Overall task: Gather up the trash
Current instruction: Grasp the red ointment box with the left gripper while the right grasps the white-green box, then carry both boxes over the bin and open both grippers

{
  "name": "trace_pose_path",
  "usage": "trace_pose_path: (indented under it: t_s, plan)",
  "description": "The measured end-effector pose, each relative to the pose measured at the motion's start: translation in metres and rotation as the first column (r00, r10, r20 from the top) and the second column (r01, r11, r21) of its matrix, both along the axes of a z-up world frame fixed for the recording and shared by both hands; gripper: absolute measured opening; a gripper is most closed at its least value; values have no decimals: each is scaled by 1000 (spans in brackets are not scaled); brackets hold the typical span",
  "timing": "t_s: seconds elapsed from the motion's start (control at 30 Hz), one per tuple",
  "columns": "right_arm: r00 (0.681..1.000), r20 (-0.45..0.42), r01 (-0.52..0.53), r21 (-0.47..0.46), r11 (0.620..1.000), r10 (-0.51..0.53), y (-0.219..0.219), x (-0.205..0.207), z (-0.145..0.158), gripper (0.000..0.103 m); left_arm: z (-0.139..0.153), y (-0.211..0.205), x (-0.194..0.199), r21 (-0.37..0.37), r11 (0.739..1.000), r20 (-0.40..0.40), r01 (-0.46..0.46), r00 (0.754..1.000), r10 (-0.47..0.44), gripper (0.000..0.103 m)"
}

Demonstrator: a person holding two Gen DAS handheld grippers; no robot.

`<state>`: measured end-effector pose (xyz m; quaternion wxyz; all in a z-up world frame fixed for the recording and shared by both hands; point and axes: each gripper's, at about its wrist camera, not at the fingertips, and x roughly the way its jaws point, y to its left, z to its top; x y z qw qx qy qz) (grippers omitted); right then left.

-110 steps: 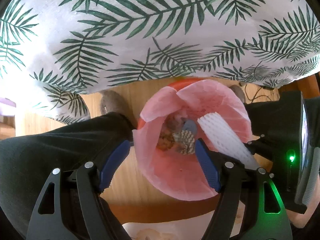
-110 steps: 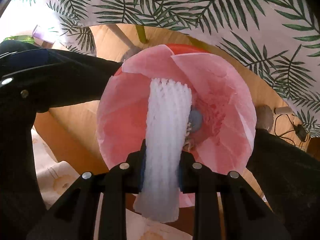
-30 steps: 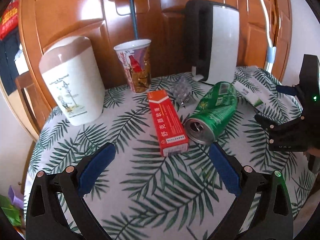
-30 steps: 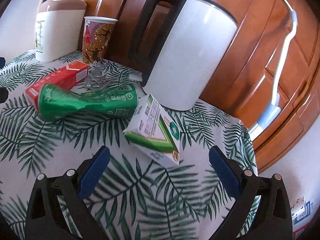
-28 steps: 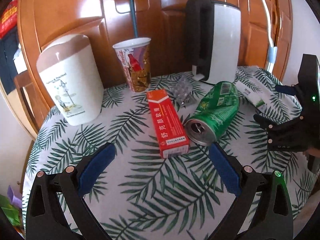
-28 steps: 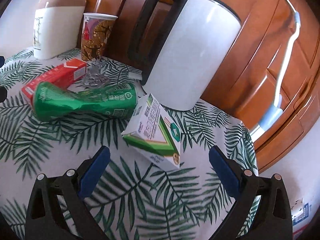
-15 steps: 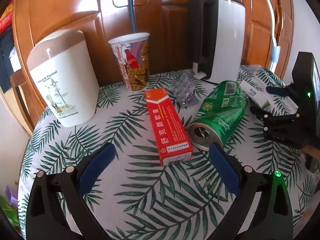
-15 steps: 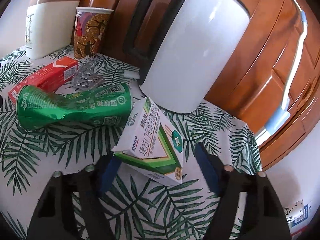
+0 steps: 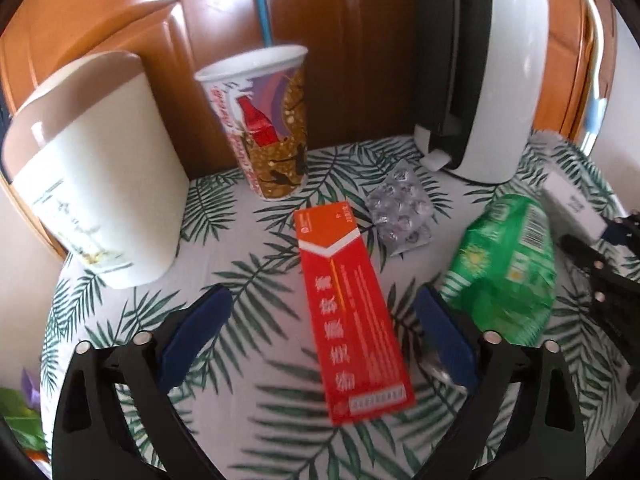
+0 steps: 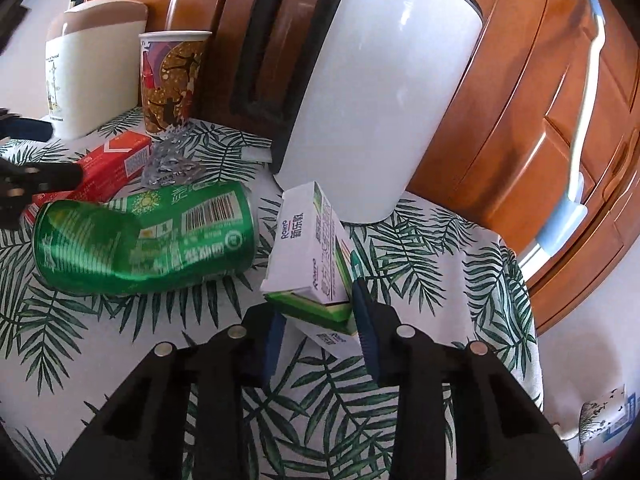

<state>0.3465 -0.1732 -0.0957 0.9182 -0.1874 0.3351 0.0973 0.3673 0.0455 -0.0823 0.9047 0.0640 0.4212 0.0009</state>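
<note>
A red box [image 9: 348, 304] lies on the leaf-print tablecloth [image 9: 120, 316] between the fingers of my open left gripper [image 9: 320, 332]. A dented green can [image 9: 508, 272] lies on its side just right of it, also in the right wrist view [image 10: 144, 240]. A silver blister pack [image 9: 400, 208] lies behind the box. My right gripper [image 10: 320, 332] is shut on a white and green carton [image 10: 308, 252], pads on both its sides. The carton's end [image 9: 572, 204] shows at the right edge of the left wrist view.
A paper cola cup [image 9: 268, 120], a cream canister [image 9: 88, 176] and a white kettle [image 9: 492, 68] with a black handle stand at the back against wooden cabinet doors [image 10: 540, 92]. The table's edge curves close on the right [image 10: 528, 320].
Both grippers left the pink-lined bin and came up to the table. My left gripper moved in around the red box. My right gripper closed on the carton.
</note>
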Motion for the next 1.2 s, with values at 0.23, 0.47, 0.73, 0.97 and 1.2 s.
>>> trace_pose_path:
  t_s: [0.23, 0.47, 0.73, 0.97, 1.2]
  plan:
    - [1000, -2, -7, 15, 1000, 7, -2, 0, 1, 32, -11, -3, 18, -10, 1000, -45, -2, 999, 1, 50]
    - [1000, -5, -13, 30, 999, 13, -3, 0, 1, 32, -28, 4, 25, 2, 1000, -89, -2, 996, 2, 50]
    - [1000, -9, -24, 98, 995, 25, -14, -2, 4, 21, -27, 5, 16, -26, 1000, -47, 18, 999, -19, 48]
    - [997, -3, -75, 187, 979, 77, -23, -19, 18, 20, -12, 9, -18, -70, 997, 3, 30, 1000, -30, 48]
    - [994, 13, -107, 232, 967, 107, -15, -54, 31, 20, 6, 10, -78, -87, 994, 53, 60, 997, -56, 48]
